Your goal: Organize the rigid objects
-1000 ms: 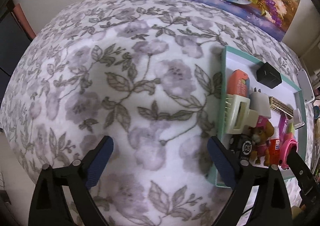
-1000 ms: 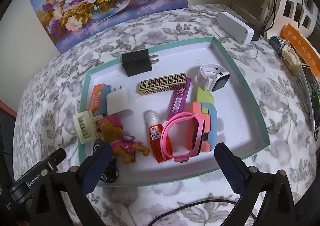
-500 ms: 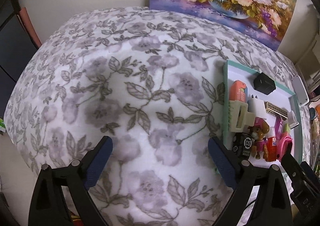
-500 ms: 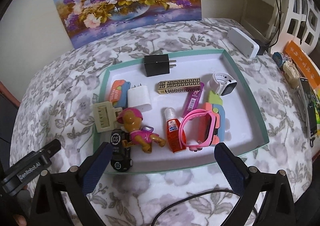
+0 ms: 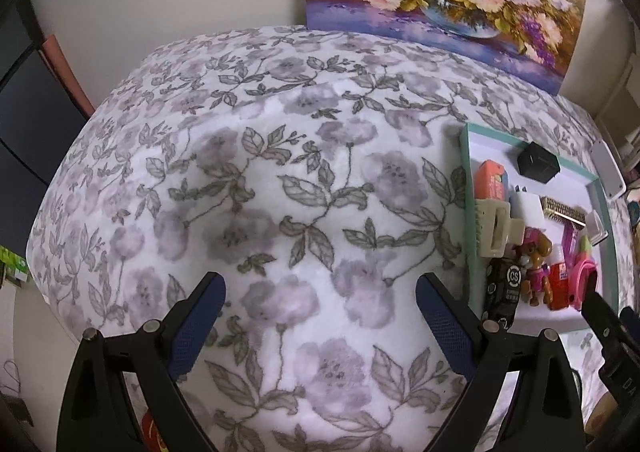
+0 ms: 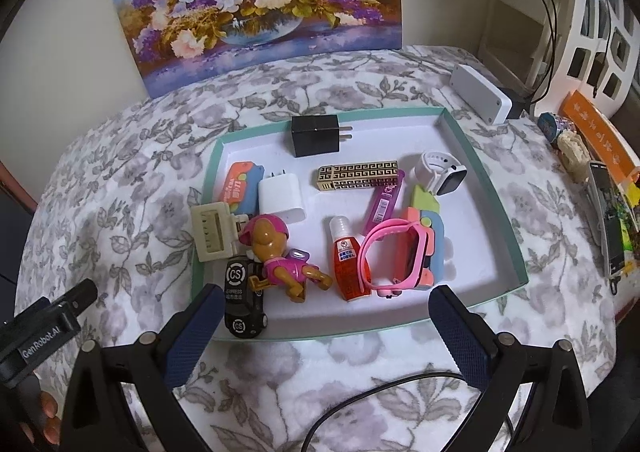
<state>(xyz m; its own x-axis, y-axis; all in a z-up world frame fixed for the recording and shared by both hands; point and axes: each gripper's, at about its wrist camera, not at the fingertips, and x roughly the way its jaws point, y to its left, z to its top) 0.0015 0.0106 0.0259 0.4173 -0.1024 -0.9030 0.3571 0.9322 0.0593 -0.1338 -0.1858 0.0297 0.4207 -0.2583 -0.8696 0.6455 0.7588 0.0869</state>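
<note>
A teal-rimmed white tray (image 6: 500, 207) on the floral cloth holds several small things: a black charger (image 6: 316, 135), a white charger (image 6: 280, 200), a gold patterned case (image 6: 358, 175), a white watch (image 6: 440, 171), a pink watch (image 6: 396, 256), a red bottle (image 6: 347, 258), a toy dog (image 6: 280, 252), a black toy car (image 6: 242, 298) and a cream hair clip (image 6: 212, 232). My right gripper (image 6: 326, 328) is open and empty, above the tray's near edge. My left gripper (image 5: 320, 320) is open and empty over bare cloth, left of the tray (image 5: 466, 211).
A flower painting (image 6: 260, 3) leans on the back wall. A white box (image 6: 480, 91), a cable, an orange package (image 6: 600, 131) and a phone (image 6: 606, 211) lie right of the tray. A black cord (image 6: 380, 392) crosses the cloth near me. The left gripper's body (image 6: 44, 336) shows at left.
Both grippers have pulled back and risen, so the tray and cloth look farther away. The tray's contents have not moved. Both stay open.
</note>
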